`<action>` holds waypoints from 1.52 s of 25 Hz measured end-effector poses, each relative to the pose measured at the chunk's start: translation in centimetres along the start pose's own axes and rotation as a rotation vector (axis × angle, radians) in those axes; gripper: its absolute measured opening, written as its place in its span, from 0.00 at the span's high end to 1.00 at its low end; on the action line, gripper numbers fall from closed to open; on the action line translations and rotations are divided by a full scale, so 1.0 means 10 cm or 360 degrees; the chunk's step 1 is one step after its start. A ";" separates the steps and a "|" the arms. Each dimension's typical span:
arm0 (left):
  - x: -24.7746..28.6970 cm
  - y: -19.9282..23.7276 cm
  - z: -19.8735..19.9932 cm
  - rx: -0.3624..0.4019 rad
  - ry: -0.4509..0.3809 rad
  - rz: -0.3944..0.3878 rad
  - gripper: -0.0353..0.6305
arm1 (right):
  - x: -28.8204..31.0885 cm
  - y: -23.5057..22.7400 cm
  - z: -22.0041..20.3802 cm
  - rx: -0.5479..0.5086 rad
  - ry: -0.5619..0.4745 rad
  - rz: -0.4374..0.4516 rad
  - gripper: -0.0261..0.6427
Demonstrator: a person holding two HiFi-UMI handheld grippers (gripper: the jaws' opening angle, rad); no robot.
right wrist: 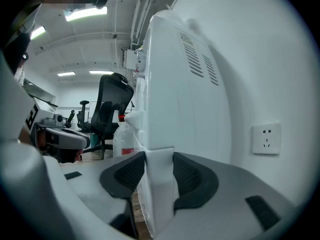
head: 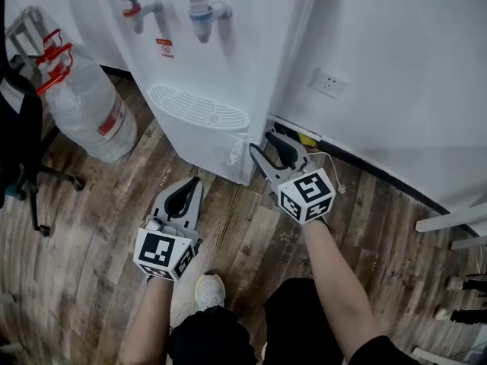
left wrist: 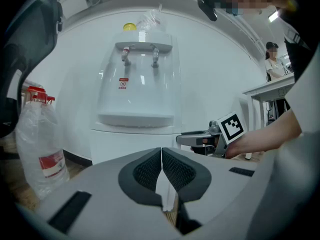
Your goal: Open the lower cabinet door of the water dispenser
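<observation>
The white water dispenser [head: 228, 59] stands against the wall, its lower cabinet door [head: 205, 147] below the drip tray [head: 198, 109]. My right gripper [head: 264, 141] is at the dispenser's lower right corner. In the right gripper view its jaws [right wrist: 159, 171] stand wide, one on each side of the white door edge [right wrist: 159, 184], which nearly fills the gap. My left gripper [head: 196, 182] hovers low in front of the cabinet, a short way off, its jaws shut with nothing in them [left wrist: 161, 154]. The left gripper view shows the door [left wrist: 130, 146] straight ahead and the right gripper [left wrist: 200, 139] beside it.
A large plastic water bottle [head: 91, 112] with a red cap stands left of the dispenser, with a black office chair [head: 23, 150] further left. A wall socket [head: 329, 83] and a cable [head: 327, 158] lie right of it. A person's shoe [head: 209, 289] rests on the wood floor.
</observation>
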State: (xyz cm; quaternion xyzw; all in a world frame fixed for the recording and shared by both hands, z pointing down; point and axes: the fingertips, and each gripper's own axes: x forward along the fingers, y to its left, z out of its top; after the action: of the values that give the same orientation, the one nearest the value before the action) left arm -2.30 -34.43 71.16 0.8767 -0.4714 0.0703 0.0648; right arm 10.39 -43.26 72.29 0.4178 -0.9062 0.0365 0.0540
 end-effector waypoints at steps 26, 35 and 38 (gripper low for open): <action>-0.21 0.02 -0.04 0.0012 -0.0001 0.0041 0.92 | 0.02 0.01 0.00 0.0014 0.0030 -0.0078 0.68; -0.25 -0.03 -0.02 0.0019 -0.0010 0.0040 0.92 | 0.00 0.04 0.00 0.0025 0.0046 -0.0073 0.68; -0.26 -0.03 -0.01 0.0022 -0.0012 0.0049 0.92 | -0.03 0.11 0.00 0.0024 0.0043 -0.0054 0.68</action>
State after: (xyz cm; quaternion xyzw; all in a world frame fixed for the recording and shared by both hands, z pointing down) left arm -3.51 -32.14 70.74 0.8701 -0.4845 0.0713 0.0558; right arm 9.76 -42.38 72.27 0.4329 -0.8979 0.0480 0.0637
